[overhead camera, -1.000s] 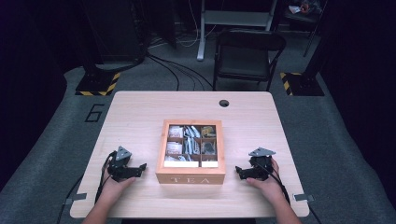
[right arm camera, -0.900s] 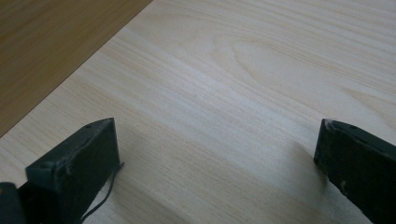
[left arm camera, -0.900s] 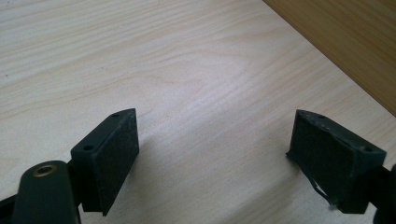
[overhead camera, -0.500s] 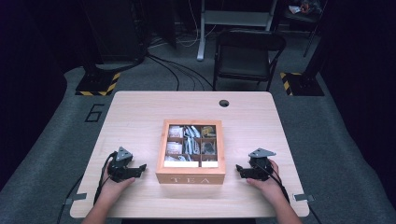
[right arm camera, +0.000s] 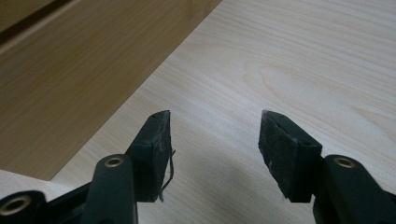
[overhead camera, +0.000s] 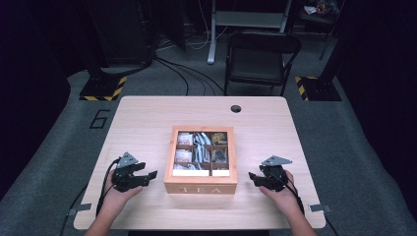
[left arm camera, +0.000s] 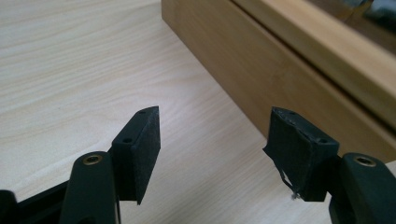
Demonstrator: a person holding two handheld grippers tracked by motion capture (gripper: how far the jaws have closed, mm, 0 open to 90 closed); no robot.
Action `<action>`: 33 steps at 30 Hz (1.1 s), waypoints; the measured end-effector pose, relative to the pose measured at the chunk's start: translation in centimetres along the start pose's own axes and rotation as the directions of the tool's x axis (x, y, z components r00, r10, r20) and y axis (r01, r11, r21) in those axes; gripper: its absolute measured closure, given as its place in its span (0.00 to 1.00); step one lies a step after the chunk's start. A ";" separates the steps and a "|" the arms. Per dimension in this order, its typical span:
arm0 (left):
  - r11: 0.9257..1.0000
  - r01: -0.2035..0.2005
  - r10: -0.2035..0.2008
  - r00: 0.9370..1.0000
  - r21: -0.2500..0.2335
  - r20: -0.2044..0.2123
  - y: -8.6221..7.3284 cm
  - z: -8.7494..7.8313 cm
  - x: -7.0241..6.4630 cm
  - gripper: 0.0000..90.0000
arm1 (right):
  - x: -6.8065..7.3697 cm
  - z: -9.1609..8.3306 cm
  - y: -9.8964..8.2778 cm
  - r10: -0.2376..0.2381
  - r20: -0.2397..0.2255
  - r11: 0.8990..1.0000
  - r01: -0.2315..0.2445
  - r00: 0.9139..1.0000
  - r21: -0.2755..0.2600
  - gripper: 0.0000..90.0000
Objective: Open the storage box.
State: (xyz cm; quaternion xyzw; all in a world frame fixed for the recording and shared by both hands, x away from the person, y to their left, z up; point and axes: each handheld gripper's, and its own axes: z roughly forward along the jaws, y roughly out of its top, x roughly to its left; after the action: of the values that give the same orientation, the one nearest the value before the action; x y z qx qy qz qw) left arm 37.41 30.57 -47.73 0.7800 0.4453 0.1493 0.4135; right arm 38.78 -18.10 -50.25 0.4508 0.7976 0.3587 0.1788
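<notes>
We found the tea box at the frame's centre on the table, unmoved over the past second. The left gripper and right gripper likewise stayed flanking it, jaws apart, empty; no work begun.

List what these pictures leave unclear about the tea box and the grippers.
- Tea box contents: too small and blurred in the high view to identify.
- Box top: cut off by the frame's edge in the left gripper view.
- Gripper bodies: below the frame in both gripper views; left gripper and right gripper show open jaws.
</notes>
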 end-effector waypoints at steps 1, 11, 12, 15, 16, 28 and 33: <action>1.000 0.009 -0.009 1.000 0.002 0.007 0.2 -0.2 0.0 0.39 | 0.0 -0.2 0.0 0.000 -0.001 1.000 0.000 1.000 0.001 0.47; 0.998 -0.058 0.058 0.998 0.009 0.038 -0.1 -1.4 -1.5 0.44 | 0.0 -0.6 0.1 -0.011 0.011 1.000 0.011 1.000 -0.002 0.48; 0.998 -0.061 0.060 0.997 0.011 0.048 -0.1 -1.5 -1.6 0.45 | 0.1 -0.6 0.1 -0.010 0.004 1.000 0.010 1.000 0.002 0.48; 0.997 -0.071 0.070 0.996 0.009 0.063 -0.3 -1.7 -1.8 0.47 | 0.1 -0.5 0.1 -0.013 -0.003 1.000 0.013 1.000 0.002 0.49; 0.997 -0.079 0.078 0.994 0.012 0.077 -0.5 -1.8 -2.0 0.47 | 0.1 -0.5 0.1 -0.024 -0.002 1.000 0.024 1.000 0.002 0.49; 0.988 -0.155 0.153 0.978 0.001 0.140 -0.9 -2.0 -3.8 0.54 | -0.1 -0.3 -0.1 -0.030 0.007 0.999 0.030 1.000 0.010 0.50; 0.984 -0.179 0.175 0.972 0.008 0.156 -0.9 -1.7 -4.5 0.56 | -0.2 -0.3 -0.2 -0.023 0.010 1.000 0.023 1.000 0.017 0.50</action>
State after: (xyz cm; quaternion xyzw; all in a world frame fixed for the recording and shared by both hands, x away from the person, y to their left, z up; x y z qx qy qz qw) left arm 33.33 27.98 -46.81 0.8303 0.3421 0.1196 0.4235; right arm 38.60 -18.47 -50.18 0.4448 0.8048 0.3478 0.1831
